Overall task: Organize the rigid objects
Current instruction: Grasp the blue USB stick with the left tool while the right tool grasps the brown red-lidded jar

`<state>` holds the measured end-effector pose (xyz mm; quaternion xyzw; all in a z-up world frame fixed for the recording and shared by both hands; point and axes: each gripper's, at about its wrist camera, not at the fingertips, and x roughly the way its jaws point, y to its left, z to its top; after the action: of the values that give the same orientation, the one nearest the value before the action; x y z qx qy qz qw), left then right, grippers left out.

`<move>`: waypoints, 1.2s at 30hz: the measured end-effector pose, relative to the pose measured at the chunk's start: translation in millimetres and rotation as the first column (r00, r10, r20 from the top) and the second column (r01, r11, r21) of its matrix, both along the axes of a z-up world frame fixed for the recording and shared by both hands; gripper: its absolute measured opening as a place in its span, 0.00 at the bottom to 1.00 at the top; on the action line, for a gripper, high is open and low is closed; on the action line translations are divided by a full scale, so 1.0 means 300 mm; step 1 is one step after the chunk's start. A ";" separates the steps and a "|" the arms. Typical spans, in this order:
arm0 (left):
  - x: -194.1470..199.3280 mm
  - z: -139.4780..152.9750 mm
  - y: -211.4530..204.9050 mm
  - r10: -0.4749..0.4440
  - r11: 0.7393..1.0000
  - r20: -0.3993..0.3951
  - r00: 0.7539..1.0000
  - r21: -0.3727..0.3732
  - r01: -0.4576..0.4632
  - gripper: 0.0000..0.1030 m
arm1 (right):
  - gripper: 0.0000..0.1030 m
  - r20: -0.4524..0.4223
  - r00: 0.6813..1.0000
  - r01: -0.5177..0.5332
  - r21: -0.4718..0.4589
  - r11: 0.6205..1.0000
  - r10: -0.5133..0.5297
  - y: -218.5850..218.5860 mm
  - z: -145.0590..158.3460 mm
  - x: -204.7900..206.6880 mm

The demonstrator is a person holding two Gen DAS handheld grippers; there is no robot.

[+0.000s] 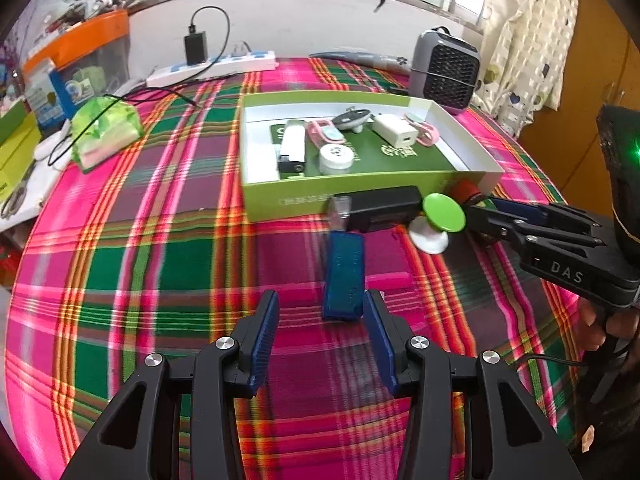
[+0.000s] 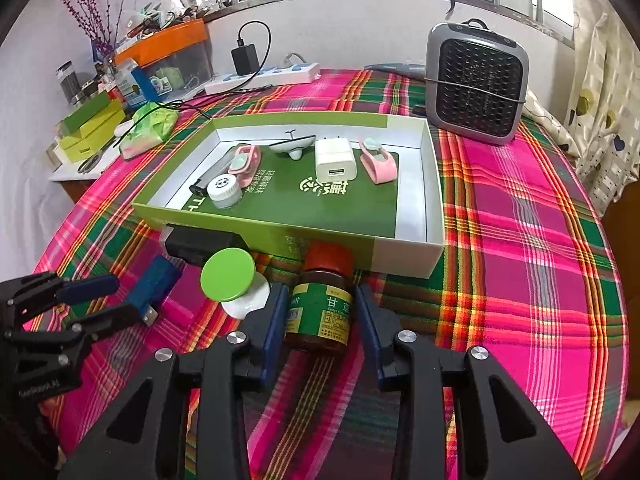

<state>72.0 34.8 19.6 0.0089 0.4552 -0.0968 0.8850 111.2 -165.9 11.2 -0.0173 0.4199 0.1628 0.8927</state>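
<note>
The right tool (image 2: 320,312), fingers spread, brackets a brown medicine bottle (image 2: 322,306) lying on the plaid-covered surface (image 2: 520,280) without clamping it. The left tool (image 1: 320,320), also spread, sits just short of a blue USB drive (image 1: 344,276). Beyond lie a green-topped knob (image 2: 228,276) and black adapter (image 2: 200,244) against the green box (image 2: 434,208), which holds a white charger (image 2: 335,160).

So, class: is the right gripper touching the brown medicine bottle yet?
Cannot tell. In the right wrist view the brown medicine bottle lies between the open right gripper fingers; a clear gap shows at one pad, while the other pad sits against its outline.
</note>
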 end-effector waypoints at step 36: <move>0.105 -0.032 -0.049 -0.059 0.998 -0.017 0.998 0.035 0.060 0.41 | 0.34 0.010 1.000 0.003 0.007 1.000 -0.003 -0.011 0.003 -0.055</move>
<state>103.6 20.2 10.1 0.0373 0.4636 -0.1152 0.8777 94.8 -169.1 12.3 -0.0145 0.4148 0.1630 0.8951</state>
